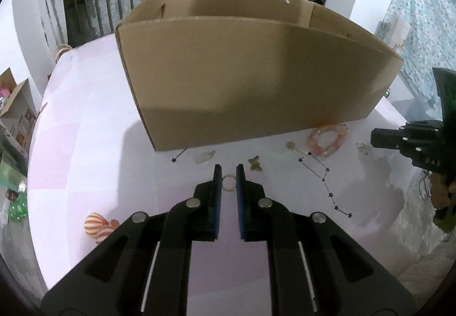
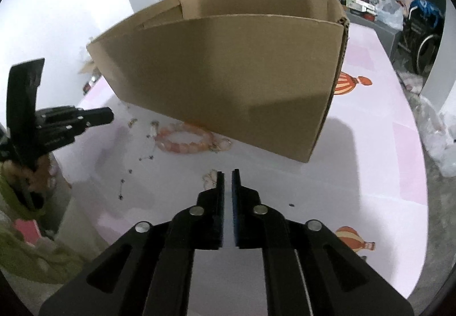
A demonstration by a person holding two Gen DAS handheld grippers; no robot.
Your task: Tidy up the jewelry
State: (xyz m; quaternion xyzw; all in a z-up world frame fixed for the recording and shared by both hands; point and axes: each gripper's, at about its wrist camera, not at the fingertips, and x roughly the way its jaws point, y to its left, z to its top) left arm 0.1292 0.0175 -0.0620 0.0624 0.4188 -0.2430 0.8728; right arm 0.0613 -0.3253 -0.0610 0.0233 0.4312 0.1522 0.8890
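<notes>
We hold the left gripper (image 1: 228,170) low over the pink table (image 1: 85,145), its jaws narrowed around a small gold ring (image 1: 228,183) that lies between the fingertips. The right gripper (image 2: 227,175) has its jaws almost together, holding nothing, beside a pale flower charm (image 2: 210,175). A pink bead bracelet (image 1: 327,139) lies against the open cardboard box (image 1: 250,82), with a star chain (image 1: 325,182) nearby.

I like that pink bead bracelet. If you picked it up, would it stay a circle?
Probably not: the pink bead bracelet looks strung from separate chunky beads, so it would likely sag. Its smooth, glossy beads might slip. Lying flat on the table, it seems unlikely to roll.
</notes>
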